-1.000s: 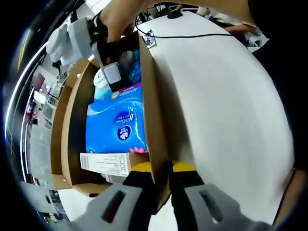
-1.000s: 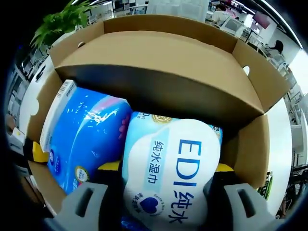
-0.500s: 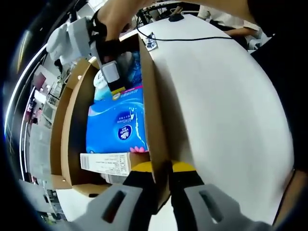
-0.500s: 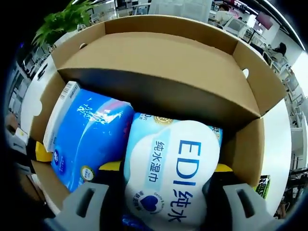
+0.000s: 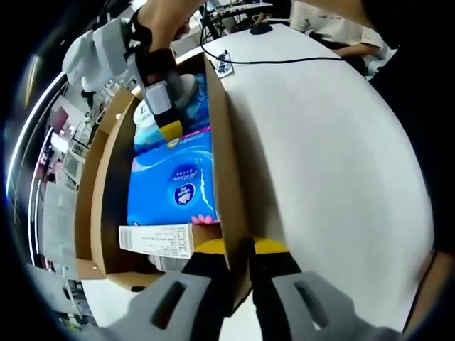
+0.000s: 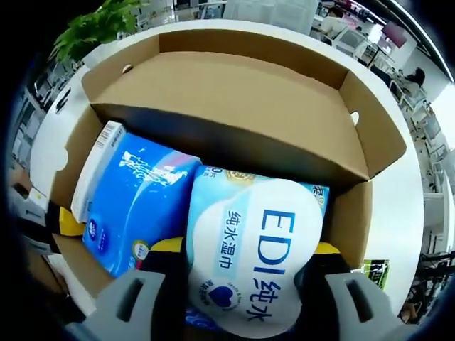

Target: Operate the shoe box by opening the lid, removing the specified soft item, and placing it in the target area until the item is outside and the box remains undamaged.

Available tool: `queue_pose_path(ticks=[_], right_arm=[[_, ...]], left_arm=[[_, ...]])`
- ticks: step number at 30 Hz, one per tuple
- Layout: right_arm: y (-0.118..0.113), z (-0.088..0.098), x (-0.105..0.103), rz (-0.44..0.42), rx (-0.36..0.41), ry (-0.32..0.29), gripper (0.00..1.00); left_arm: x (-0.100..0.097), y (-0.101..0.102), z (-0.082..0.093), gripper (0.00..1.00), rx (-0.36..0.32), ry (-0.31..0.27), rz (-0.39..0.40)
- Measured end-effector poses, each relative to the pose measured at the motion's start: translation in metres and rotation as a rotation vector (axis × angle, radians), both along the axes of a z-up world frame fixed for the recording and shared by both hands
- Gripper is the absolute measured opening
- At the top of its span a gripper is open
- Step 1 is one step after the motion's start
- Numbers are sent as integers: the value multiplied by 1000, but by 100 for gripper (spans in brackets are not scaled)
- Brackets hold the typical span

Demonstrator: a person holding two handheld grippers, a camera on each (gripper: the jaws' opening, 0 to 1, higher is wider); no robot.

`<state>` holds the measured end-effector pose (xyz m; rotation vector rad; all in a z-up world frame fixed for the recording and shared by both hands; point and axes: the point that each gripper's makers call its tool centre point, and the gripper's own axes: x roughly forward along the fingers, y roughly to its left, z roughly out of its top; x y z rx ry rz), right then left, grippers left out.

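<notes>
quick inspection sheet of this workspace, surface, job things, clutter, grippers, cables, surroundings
surface: white table, bare beside the box.
job's things: cardboard shoe box open, lid folded back; EDI wet-wipe pack and blue tissue pack side by side inside.
clutter: small printed card by the box's far corner.
grippers: left gripper shut on the box's side wall; right gripper closed on the EDI pack.
cables: black cable across the far table.
surroundings: potted plant, office desks, a seated person in the distance.
</notes>
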<state>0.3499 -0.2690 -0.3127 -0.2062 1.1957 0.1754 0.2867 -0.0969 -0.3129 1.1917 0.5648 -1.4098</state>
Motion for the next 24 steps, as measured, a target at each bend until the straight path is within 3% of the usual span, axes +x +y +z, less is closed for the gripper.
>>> queue_pose_path(ticks=[5, 12, 24], right_arm=[[2, 11, -1, 7, 28, -3, 60], [5, 15, -1, 35, 5, -7, 60], [9, 52, 3, 94, 52, -77, 60]], left_arm=[[0, 0, 0, 8, -5, 3, 6], [0, -1, 0, 8, -2, 2, 11], [0, -1, 0, 8, 1, 0, 11]])
